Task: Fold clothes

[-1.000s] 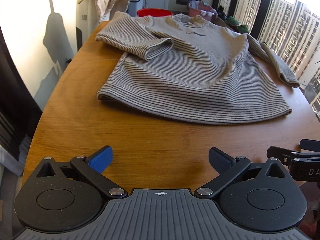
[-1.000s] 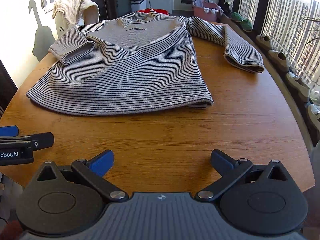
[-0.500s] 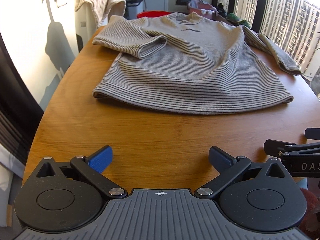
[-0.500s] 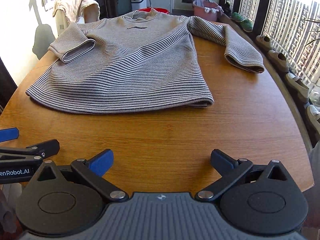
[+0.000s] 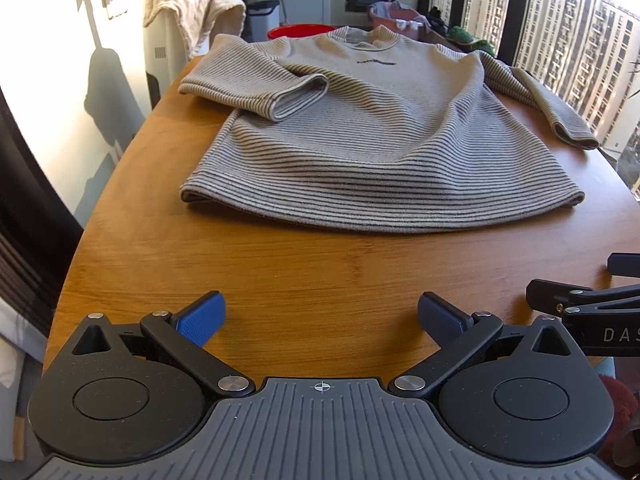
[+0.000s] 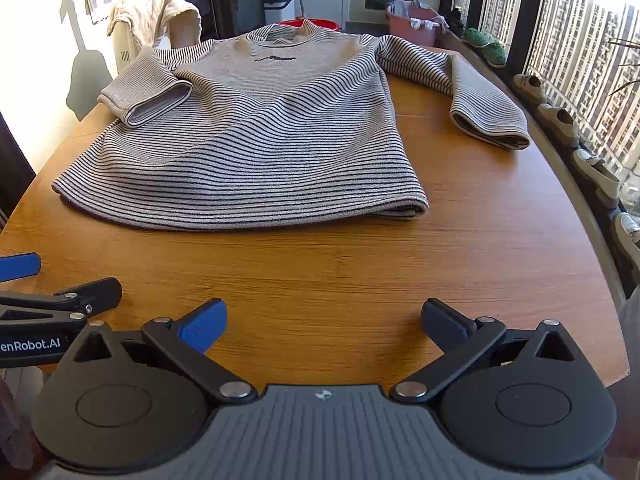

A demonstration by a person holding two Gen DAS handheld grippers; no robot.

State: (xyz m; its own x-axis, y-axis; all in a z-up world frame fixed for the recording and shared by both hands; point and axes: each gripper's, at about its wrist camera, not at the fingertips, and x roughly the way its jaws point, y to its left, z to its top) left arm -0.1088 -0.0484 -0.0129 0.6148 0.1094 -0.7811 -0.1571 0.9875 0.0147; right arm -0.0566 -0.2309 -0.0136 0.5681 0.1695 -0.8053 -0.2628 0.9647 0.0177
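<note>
- Hovering nearest the cameras: left hand-held gripper [image 5: 320, 316], jaws spread wide, holding nothing, over bare table [image 5: 304, 276] near its front edge.
- Hovering beside it: right hand-held gripper [image 6: 322, 320], jaws likewise spread wide, gripping nothing; each unit poking into the edge of the other's view.
- Sitting well short of the cloth w/ both grippers; touching no fabric.
- Lying past that strip of bare wood: striped sweater [image 6: 256, 136], front up, hem toward the grippers, collar at the far end, taking up the middle and far part of the table.
- Bunching slightly at the hem's right corner [image 6: 404, 208], w/ a lower layer peeking out.
- Resting across the chest on the left side: left sleeve [image 5: 260, 88], doubled inward, cuff opening facing the grippers.
- Trailing outward on the right: right sleeve [image 6: 472, 96], spread away from the body, cuff lying on bare wood near the window side.
- Judging progress: early stage, approx. one sleeve tucked at most; right sleeve, body fold and any halving left to do.
- Expecting next to call for reaching fwd to the right cuff or the hem corners; guessing only.
- Standing beyond the far table edge: cream towel [image 6: 152, 16] draped over a white unit, red basin [image 5: 300, 32], pink basket [image 6: 416, 18] by the window.
</note>
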